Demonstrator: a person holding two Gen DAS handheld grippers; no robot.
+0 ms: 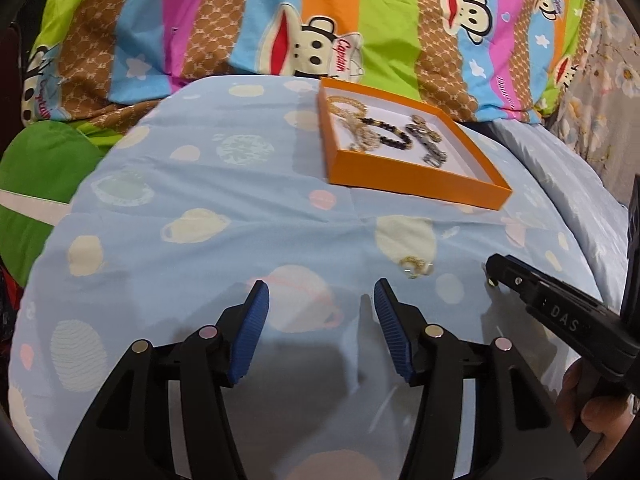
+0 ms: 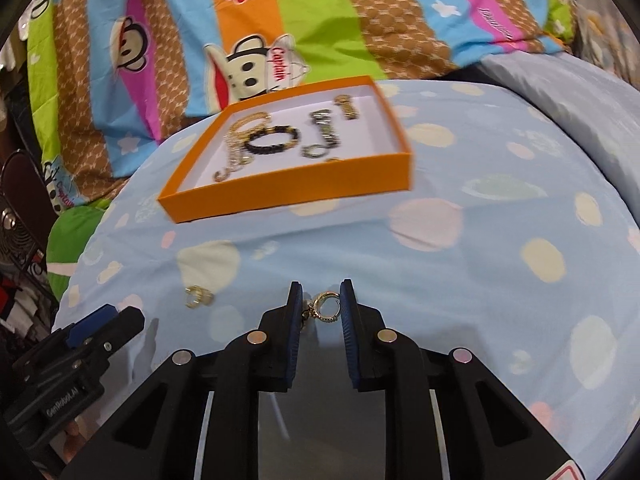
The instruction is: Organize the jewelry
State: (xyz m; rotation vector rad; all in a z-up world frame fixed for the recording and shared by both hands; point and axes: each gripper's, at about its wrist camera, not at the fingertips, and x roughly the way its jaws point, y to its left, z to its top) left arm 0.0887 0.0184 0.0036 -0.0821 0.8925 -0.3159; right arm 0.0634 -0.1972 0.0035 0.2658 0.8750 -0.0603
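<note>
Between the blue pads of the right gripper [image 2: 321, 300] sits a small gold hoop earring [image 2: 323, 307]; the jaws stand narrowly apart on either side of it, the right pad just at the hoop's edge, though I cannot tell whether they grip it. A tiny charm hangs from the hoop toward the left pad.

The left gripper [image 1: 321, 300] hovers with its jaws wide apart and nothing between them, over the pale blue sheet [image 1: 224, 184] printed with planets.

A second gold earring [image 1: 415, 267] lies loose on the sheet, just beyond and to the right of the left gripper's fingertips, between the two tools.

Farther off rests an orange box [image 2: 288, 188], shallow with a white floor. Inside it are a gold chain [image 2: 240, 140] at the left, a dark beaded bracelet [image 2: 271, 139] in the middle, and several smaller pieces to the right.

Beyond the box lies a striped cartoon-monkey blanket [image 2: 320, 20].
</note>
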